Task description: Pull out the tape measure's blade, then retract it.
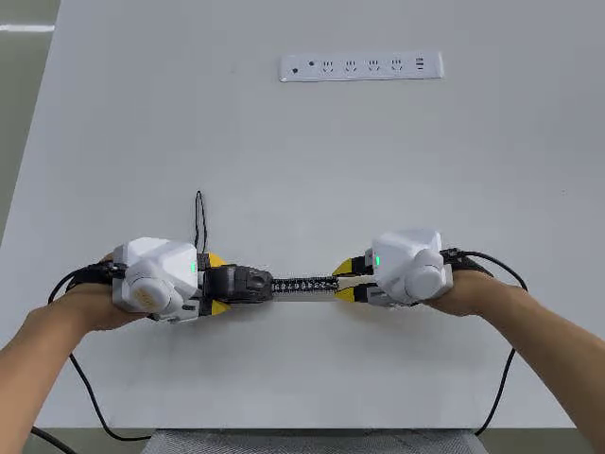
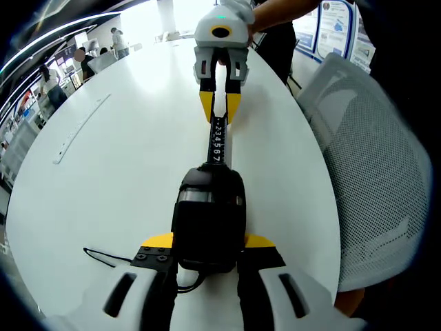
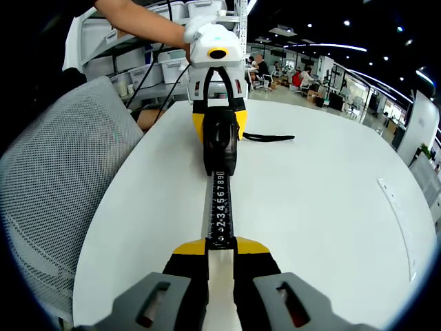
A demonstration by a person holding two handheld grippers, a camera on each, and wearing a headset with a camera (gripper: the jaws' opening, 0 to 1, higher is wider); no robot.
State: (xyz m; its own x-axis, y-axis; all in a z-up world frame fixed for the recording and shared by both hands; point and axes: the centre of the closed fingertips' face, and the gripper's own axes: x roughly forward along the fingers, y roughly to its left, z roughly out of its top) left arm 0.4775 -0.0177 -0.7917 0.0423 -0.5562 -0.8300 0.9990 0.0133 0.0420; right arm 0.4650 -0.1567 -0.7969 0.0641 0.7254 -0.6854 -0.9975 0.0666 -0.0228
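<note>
Now: left gripper (image 1: 219,284) clamped on the tape's black case (image 2: 209,214), jaws pressing its two sides. Right gripper (image 3: 220,247) nearly closed, pinching the blade (image 3: 220,203) at its tip. Short numbered length of blade is out, straight between the grippers, over the white table (image 1: 284,142) near its front edge. Strap (image 1: 199,219) trails behind the case.

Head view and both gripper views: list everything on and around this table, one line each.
black tape measure case: one, black, in left gripper's jaws
numbered tape blade: one, black with white digits, stretched from case to right gripper
thin wrist strap: one, black, on table beside case
plastic power strip: one, white, table's far side
smooth table: one, white
mesh chair: one, grey, beside table
left gripper, right gripper: two, white, yellow tips, both shut
</note>
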